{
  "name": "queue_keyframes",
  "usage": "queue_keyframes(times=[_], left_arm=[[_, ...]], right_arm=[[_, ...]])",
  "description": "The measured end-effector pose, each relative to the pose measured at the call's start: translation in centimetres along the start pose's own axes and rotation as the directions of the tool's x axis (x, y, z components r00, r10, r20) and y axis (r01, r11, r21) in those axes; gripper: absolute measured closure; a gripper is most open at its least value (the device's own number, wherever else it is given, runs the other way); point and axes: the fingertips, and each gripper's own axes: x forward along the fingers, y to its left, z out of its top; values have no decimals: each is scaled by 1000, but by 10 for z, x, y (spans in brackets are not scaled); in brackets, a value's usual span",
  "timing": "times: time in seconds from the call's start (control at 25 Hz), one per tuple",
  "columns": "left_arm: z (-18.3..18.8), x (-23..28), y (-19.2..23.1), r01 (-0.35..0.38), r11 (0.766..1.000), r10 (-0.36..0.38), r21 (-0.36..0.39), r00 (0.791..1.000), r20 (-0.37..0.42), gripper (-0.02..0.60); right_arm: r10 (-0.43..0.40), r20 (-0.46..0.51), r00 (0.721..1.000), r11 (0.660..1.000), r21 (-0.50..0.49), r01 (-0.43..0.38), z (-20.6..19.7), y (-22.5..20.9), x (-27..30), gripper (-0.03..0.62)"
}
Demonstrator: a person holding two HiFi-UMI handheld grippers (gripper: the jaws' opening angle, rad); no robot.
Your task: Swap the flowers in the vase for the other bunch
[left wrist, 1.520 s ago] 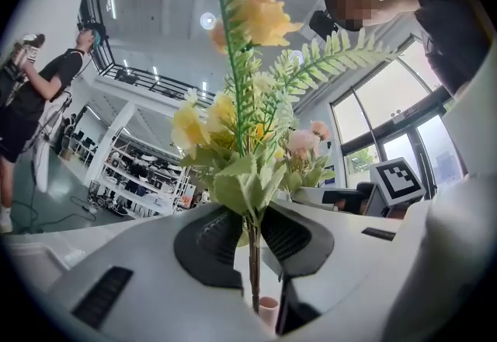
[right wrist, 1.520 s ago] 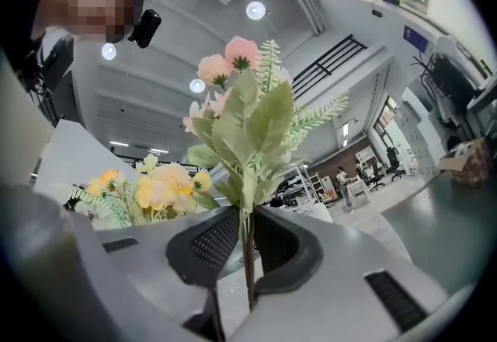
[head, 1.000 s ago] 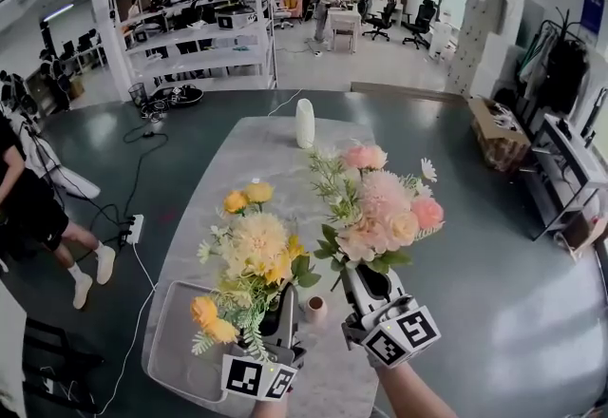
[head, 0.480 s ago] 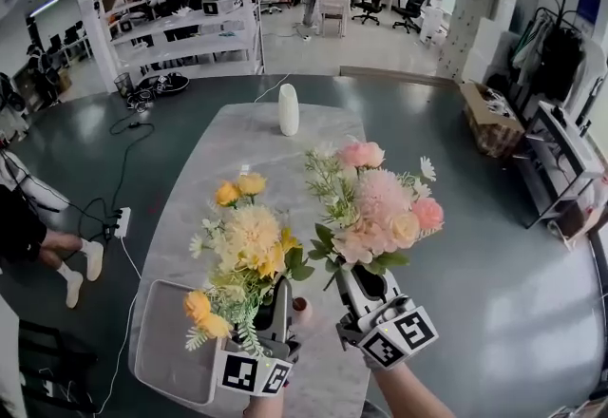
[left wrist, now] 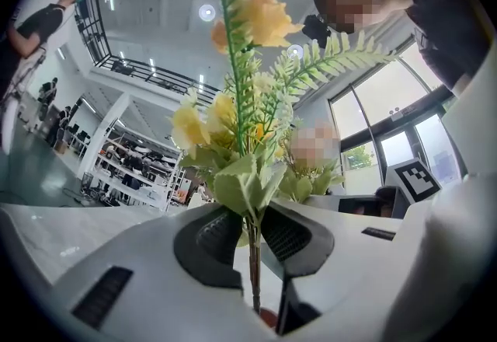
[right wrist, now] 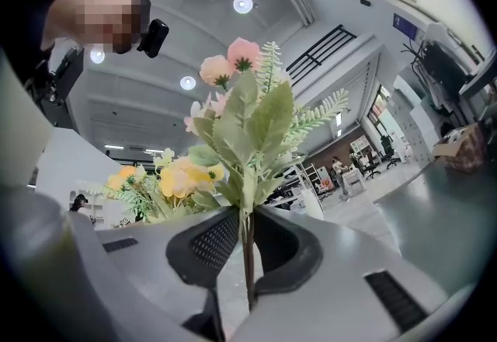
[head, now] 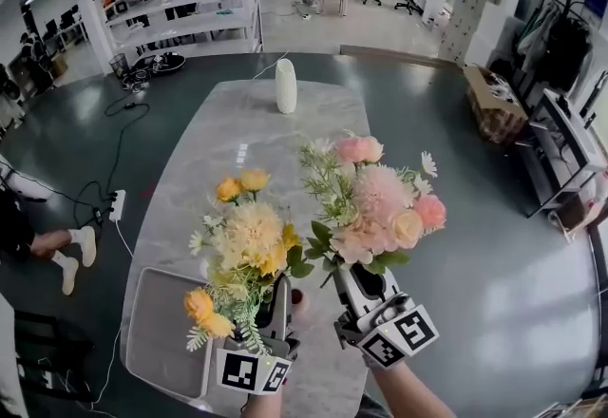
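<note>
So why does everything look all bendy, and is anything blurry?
Head view: the wide lens curves the table; yellow bunch and pink bunch look sharp. Left gripper view: dark round corners, windows glare white. Right gripper view: same round frame, ceiling lights flare.

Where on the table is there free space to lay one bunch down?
The table is bare from the vase down to the tray. The near end is crowded: tray, yellow bunch and pink bunch held above.

Tabletop (head: 237, 141) open toward far white vase (head: 285, 85); tray (head: 161, 331) occupies near-left corner.
</note>
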Motion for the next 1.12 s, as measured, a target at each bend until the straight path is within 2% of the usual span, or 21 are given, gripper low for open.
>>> queue_keyframes(times=[0.16, 0.56, 0.76, 1.12], left_arm=[[-12, -3, -4, -9, 1000, 9, -6, 1000, -14, 502], [-43, -20, -7, 11, 998, -8, 56, 998, -56, 502], [-64, -21, -4, -4, 997, 12, 73, 994, -108, 502], [-72, -20, -5, -5, 997, 16, 81, 992, -128, 502]], right_arm=[[11, -11, 1000, 1000, 7, -11, -7, -2, -8, 525], [15, -38, 999, 1000, 19, -14, -32, 1, -22, 526], [18, -46, 999, 1000, 26, -17, -46, -7, -26, 526], [15, -56, 998, 999, 38, -13, -52, -10, -28, 525]])
